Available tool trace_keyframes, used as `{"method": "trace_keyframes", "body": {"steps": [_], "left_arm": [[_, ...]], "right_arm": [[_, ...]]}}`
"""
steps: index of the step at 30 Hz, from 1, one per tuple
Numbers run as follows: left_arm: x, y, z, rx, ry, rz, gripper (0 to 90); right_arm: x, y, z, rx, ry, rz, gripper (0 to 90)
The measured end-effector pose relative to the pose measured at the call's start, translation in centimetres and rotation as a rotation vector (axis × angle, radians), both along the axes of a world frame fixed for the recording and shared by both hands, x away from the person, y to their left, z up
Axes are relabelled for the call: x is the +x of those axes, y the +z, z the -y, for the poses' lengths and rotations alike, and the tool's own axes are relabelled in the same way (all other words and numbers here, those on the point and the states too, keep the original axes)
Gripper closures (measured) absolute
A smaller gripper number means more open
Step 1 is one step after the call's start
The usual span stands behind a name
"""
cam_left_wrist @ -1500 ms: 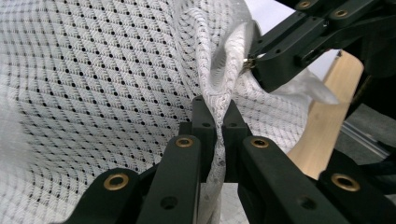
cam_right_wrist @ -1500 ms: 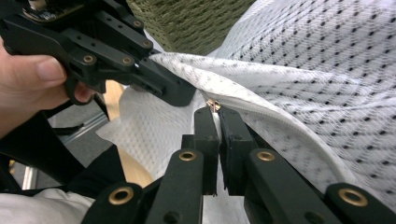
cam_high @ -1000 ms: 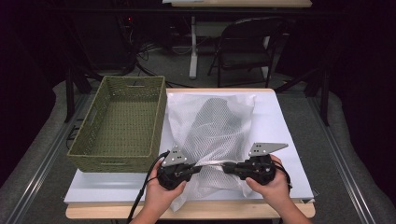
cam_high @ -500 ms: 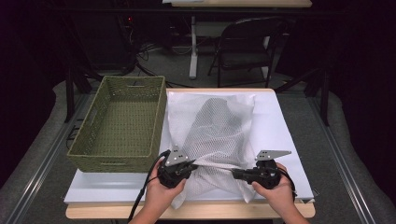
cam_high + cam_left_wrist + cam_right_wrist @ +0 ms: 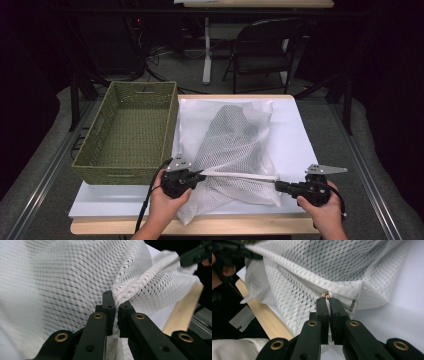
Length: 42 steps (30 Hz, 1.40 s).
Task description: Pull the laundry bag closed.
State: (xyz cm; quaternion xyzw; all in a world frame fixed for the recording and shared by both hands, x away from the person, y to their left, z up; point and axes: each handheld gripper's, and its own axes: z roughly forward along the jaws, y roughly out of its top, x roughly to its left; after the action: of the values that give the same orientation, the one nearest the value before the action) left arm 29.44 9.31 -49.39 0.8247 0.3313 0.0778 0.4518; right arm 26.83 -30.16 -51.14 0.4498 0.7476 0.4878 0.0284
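Your left claw [image 5: 201, 176] pinched the mesh bag [image 5: 235, 145] on the bench [image 5: 295, 135]; your right claw [image 5: 276, 184] was pressed on the zip pull [image 5: 326, 295]. You did best pulling level, keeping the edge taut

- The mesh bag [image 5: 62, 277] is blurry up close in the left gripper view, and the picture's edges cut it off.
- The small metal zipper pull [image 5: 326, 295] is too tiny to see well.
- The person's arms are cut off at the bottom edge of the high view.
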Motion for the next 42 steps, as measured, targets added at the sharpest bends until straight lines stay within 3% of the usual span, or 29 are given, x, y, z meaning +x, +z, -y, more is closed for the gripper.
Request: {"method": "trace_keyframes", "body": {"steps": [3, 8, 13, 15, 17, 18, 24, 31, 35, 36, 42], "left_arm": [[-0.2, -0.2, 0.8, 0.02, -0.004, 0.015, 83.4], [-0.1, -0.5, 0.5, -0.009, 0.005, -0.009, 65.8], [0.0, -0.6, 0.4, 0.01, 0.016, -0.004, 55.8], [0.0, -0.6, 0.2, 0.015, 0.031, 0.002, 50.0], [0.0, -0.5, -0.3, 0.018, 0.06, 0.018, 48.9], [0.0, -0.4, -0.5, -0.002, 0.075, 0.014, 48.1], [0.3, -0.2, -2.3, -0.019, 0.134, 0.012, 45.1], [0.4, 0.0, -2.8, -0.03, 0.15, 0.016, 45.0], [0.4, -0.1, -2.9, -0.022, 0.156, 0.014, 44.8], [0.4, -0.1, -2.9, -0.017, 0.155, 0.01, 44.8], [0.6, -0.2, -3.0, -0.014, 0.163, 0.008, 43.3]], "right_arm": [[-0.5, 0.2, 0.4, -0.06, -0.033, 0.024, 87.0], [-0.3, 0.3, 1.0, -0.036, -0.058, 0.031, 86.9], [-0.2, -0.3, 1.8, -0.1, -0.091, 0.037, 86.8], [-0.1, -0.6, 2.3, -0.096, -0.109, 0.026, 86.8], [0.0, -0.8, 2.6, -0.124, -0.135, 0.03, 86.8], [0.1, -0.9, 2.8, -0.147, -0.145, 0.03, 86.8], [-0.1, -1.2, 3.9, -0.13, -0.17, 0.009, 86.7], [-0.9, -1.7, 4.3, -0.136, -0.173, 0.002, 86.6], [-0.9, -2.3, 3.9, -0.149, -0.164, -0.025, 86.5], [-0.8, -2.4, 3.9, -0.152, -0.16, -0.009, 86.5], [-0.8, -2.5, 3.8, -0.16, -0.153, -0.007, 86.3]]}}
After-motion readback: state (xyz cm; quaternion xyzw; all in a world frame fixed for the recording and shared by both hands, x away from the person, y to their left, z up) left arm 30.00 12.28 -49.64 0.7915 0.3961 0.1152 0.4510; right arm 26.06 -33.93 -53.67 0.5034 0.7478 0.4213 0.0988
